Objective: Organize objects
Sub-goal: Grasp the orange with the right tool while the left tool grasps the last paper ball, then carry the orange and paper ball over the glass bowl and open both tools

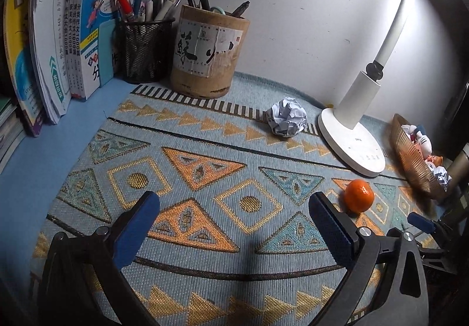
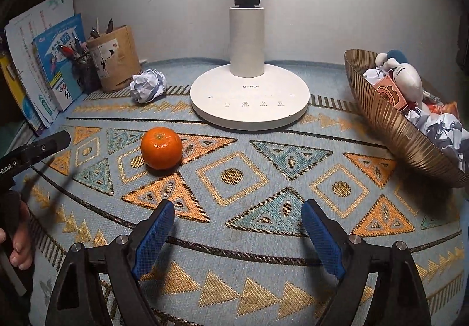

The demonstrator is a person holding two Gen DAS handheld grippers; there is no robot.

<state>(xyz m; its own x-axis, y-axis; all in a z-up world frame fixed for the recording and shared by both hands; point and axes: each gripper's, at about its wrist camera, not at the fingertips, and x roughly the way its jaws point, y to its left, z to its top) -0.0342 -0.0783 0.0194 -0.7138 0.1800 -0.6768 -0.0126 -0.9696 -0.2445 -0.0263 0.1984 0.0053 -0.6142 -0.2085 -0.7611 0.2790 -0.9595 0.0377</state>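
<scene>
Counter covered by a patterned woven mat (image 2: 234,238). Two loose items lie on it: an orange (image 2: 161,148), left of centre in the right wrist view, and a crumpled paper ball (image 2: 148,85) farther back, between the bamboo pen pot (image 2: 117,59) and the lamp base (image 2: 249,100).

Ribbed bowl (image 2: 390,126) at the right edge, tilted toward the mat, already holds crumpled paper, a small carton and a soft toy. Judgement: it serves as the catch-all, so the orange and paper ball are likely bound there.

Right gripper (image 2: 237,226): jaws spread wide, nothing between them, only mat below. It points down at the mat, with the orange ahead and to its left, well apart from the pads. The wide spread suits a round fruit.

Left gripper (image 1: 231,220): jaws also apart, empty, over bare mat. From its camera the orange (image 1: 359,196) sits just beyond the right-hand finger, not touching. A hand (image 2: 17,244) grips its handle at the left edge of the right wrist view.

Books (image 1: 58,47) and mesh pen cup (image 1: 145,50) stand against the back wall at left, upright and out of the way.

Either gripper could take the orange; the right one is the one next to the bowl.
</scene>
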